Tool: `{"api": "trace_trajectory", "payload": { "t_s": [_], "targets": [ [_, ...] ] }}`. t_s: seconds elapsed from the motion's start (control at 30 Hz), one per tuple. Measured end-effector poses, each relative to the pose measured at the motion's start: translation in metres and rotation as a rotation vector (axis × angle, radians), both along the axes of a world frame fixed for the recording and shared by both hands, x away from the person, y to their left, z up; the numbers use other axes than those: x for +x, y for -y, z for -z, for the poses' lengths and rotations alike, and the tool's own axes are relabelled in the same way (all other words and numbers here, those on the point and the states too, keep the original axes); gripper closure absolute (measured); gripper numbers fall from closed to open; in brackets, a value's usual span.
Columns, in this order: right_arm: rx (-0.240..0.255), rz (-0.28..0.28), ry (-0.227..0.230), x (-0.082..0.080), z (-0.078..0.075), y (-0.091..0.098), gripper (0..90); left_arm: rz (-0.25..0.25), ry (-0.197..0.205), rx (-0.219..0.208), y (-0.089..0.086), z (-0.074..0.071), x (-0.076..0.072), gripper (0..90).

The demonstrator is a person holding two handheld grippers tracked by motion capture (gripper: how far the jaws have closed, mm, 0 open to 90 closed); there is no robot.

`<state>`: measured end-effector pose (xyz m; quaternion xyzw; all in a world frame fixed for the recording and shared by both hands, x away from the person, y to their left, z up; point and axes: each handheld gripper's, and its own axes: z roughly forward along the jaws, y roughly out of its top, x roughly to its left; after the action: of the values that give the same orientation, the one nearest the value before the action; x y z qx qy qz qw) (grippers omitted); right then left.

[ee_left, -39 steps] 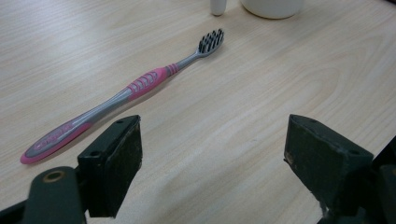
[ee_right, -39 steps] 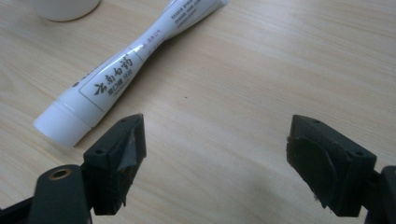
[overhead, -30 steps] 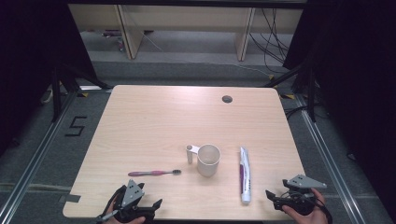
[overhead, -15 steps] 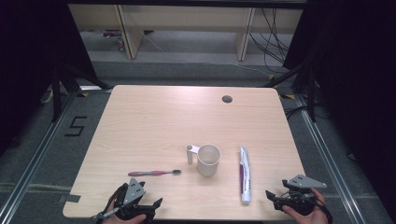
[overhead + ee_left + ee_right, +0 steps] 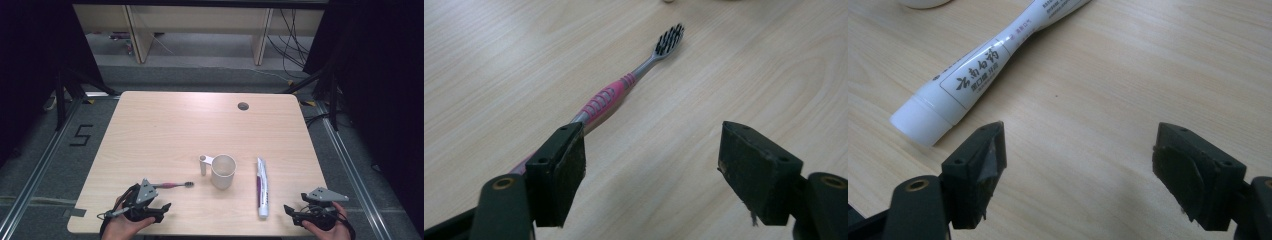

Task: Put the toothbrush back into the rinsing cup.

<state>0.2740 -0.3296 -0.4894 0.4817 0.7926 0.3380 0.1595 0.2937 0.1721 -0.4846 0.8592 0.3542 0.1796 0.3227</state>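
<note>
Left claw [image 5: 651, 165] closing, jaws apart, beside pink toothbrush [image 5: 606, 97] handle.

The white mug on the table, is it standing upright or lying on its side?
Upright: the mug stands on its base, its round open mouth facing up, handle toward the toothbrush.

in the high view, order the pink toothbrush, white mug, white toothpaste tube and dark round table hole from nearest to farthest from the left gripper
1. Pink toothbrush: lying just beyond the left gripper, its handle end passing beside one jaw.
2. White mug: mid-table, to the toothbrush's right.
3. White toothpaste tube: right of the mug, nearer the right gripper.
4. Dark round table hole: near the far edge.
</note>
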Motion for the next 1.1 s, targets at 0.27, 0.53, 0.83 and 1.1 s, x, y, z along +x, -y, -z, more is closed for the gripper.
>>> {"api": "trace_trajectory", "payload": {
  "t_s": [0.27, 0.53, 0.83, 1.1],
  "targets": [
    [-0.020, -0.042, 0.018, 0.003, 0.002, 0.001, 22.4, 0.055, -0.036, 0.069, -0.001, -0.015, 0.019, 37.1],
    [-0.039, -0.047, 0.013, 0.001, 0.001, 0.000, 22.9, 0.132, -0.048, 0.166, 0.001, -0.026, 0.042, 45.5],
    [-0.036, -0.061, 0.000, 0.001, 0.003, -0.002, 23.1, 0.193, -0.165, 0.253, 0.006, -0.015, 0.065, 53.6],
    [-0.020, -0.066, -0.016, 0.002, 0.004, -0.003, 23.1, 0.248, -0.196, 0.301, 0.014, -0.011, 0.079, 58.8]
  ]
}}
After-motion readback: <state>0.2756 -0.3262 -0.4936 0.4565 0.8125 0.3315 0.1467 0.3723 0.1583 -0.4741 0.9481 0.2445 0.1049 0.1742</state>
